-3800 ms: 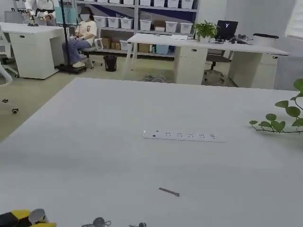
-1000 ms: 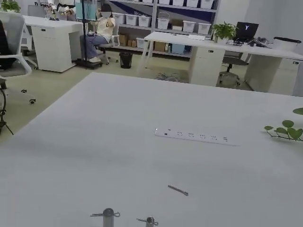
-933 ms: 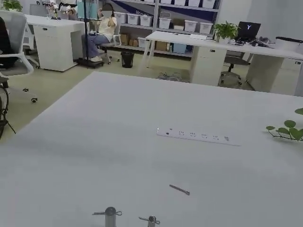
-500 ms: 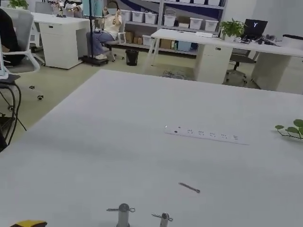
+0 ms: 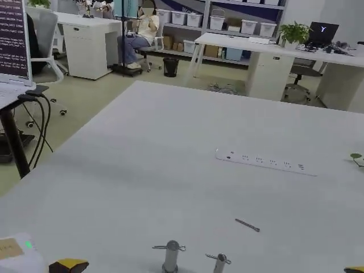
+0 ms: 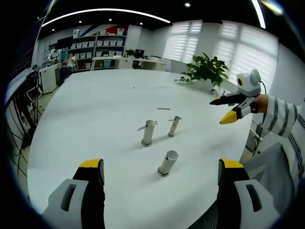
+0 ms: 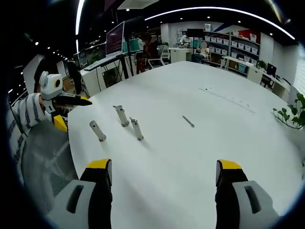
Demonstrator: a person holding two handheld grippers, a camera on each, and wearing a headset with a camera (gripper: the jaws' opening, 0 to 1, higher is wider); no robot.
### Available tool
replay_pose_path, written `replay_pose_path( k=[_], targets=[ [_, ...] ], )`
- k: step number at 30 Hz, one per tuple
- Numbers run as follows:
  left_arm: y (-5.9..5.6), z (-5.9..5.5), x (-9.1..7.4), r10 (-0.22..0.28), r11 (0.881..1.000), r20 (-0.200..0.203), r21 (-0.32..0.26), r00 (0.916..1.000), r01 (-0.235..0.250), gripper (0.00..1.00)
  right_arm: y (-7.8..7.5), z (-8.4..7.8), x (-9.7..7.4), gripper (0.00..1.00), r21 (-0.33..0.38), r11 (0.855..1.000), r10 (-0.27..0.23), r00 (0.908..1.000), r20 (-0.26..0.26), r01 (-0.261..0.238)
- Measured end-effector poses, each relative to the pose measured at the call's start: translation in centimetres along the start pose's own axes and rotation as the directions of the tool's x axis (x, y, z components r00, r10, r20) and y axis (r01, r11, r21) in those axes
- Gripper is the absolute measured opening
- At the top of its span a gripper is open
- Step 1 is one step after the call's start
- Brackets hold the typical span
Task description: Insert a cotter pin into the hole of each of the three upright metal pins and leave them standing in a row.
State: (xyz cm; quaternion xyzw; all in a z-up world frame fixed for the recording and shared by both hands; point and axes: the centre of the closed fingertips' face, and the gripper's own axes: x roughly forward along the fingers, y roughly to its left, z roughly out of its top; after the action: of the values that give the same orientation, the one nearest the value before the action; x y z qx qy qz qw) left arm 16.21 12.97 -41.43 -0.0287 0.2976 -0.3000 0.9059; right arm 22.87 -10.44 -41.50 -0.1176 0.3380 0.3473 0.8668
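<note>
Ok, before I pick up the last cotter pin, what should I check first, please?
1. The left gripper is open and empty: ok.
2. The right gripper is open and empty: ok.
3. The loose cotter pin lies free on the table: ok.
4. The bare pin stands upright: ok.
5. Where its hole faces: cannot tell.
6. The first fitted pin and second fitted pin carry cotters: ok.

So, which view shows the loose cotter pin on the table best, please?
The head view: the loose cotter pin lies largest and sharpest there. In the right gripper view it is smaller, in the left gripper view it is a faint sliver.
</note>
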Motion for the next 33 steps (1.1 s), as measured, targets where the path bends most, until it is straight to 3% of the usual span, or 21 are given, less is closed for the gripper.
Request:
replay_pose_path(
  k=[4,14,18,20,23,25,28,33],
  targets=[
    [0.3,0.3,-0.4,0.015,1.0,0.014,0.002,0.9998,-0.015,0.99,-0.2,1.0,0.9,0.87,-0.038,0.999,0.025,0.9994,-0.025,-0.026],
    [0.4,-1.3,-1.2,0.01,1.0,-0.027,-0.02,0.9996,-0.01,0.99,-1.0,3.1,3.7,0.8,-0.156,0.985,0.059,0.9926,-0.106,-0.075],
    [0.3,-2.0,-1.4,0.003,1.0,-0.05,-0.015,0.9987,-0.004,0.97,-1.7,4.1,4.9,0.73,-0.212,0.972,0.075,0.9876,-0.138,-0.103],
    [0.1,-2.7,-1.3,-0.009,0.999,-0.077,-0.033,0.997,0.006,0.94,-2.3,4.6,5.5,0.66,-0.273,0.956,0.065,0.9845,-0.163,-0.108],
    [0.0,-3.4,-1.2,-0.011,1.0,-0.102,-0.02,0.9947,0.009,0.91,-2.5,5.2,6.5,0.64,-0.285,0.951,0.069,0.9818,-0.177,-0.118],
    [-0.1,-3.5,-1.2,-0.021,1.0,-0.104,-0.025,0.9944,0.018,0.91,-2.6,5.7,7.1,0.63,-0.301,0.945,0.07,0.9788,-0.193,-0.127],
    [-0.2,-3.3,-1.2,-0.025,0.999,-0.09,-0.036,0.9956,0.022,0.91,-3.2,6.0,7.9,0.6,-0.356,0.925,0.053,0.9715,-0.231,-0.135],
    [-0.6,-3.5,-1.0,-0.044,0.998,-0.093,-0.044,0.9947,0.04,0.91,-3.6,6.2,9.4,0.58,-0.364,0.915,0.073,0.9604,-0.269,-0.172]
  ],
)
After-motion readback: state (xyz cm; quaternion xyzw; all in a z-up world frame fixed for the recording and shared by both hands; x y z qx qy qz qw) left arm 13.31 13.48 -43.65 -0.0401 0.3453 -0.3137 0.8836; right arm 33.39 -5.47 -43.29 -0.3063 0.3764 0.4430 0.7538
